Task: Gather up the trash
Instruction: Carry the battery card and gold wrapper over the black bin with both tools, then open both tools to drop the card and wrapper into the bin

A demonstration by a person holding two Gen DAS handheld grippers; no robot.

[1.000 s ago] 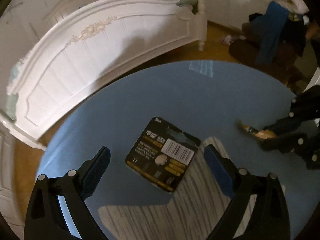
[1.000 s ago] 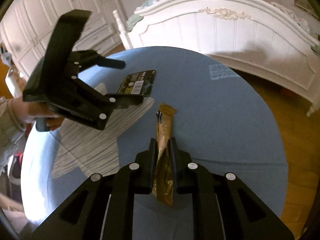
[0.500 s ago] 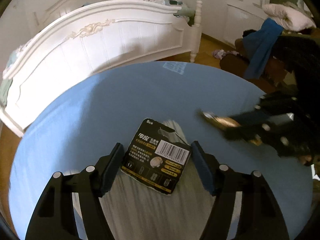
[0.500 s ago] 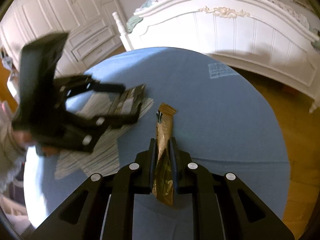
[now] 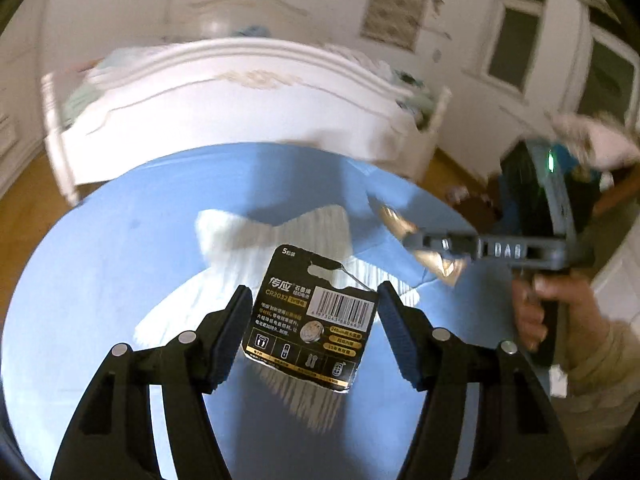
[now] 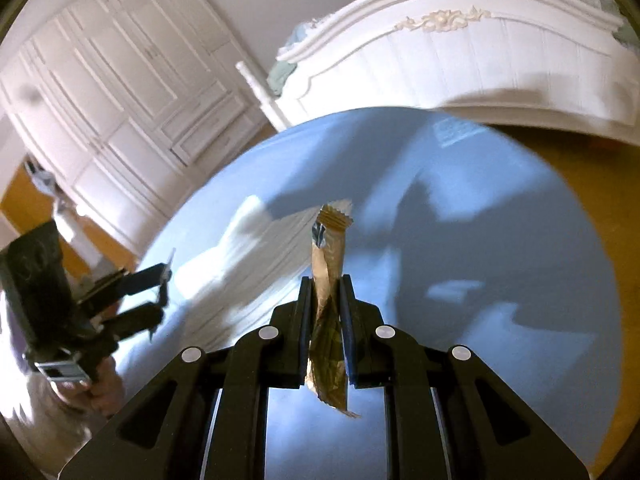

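**Two pieces of trash held above a round blue worktop**

A black battery card (image 5: 310, 320) is gripped by its side edges between the partly closed jaws of the left gripper (image 5: 313, 330). "CR2032", a barcode and "5" at the top can be read on it; the smaller Chinese text cannot. A crumpled gold wrapper (image 6: 329, 300) is pinched upright in the nearly shut jaws of the right gripper (image 6: 325, 312), its ends sticking out both ways. Both items are held above the worktop (image 6: 520, 240). A white bed footboard (image 6: 460, 52) stands beyond.

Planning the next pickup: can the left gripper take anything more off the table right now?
Probably not: the left gripper is already shut on the battery card, so its jaws are occupied.
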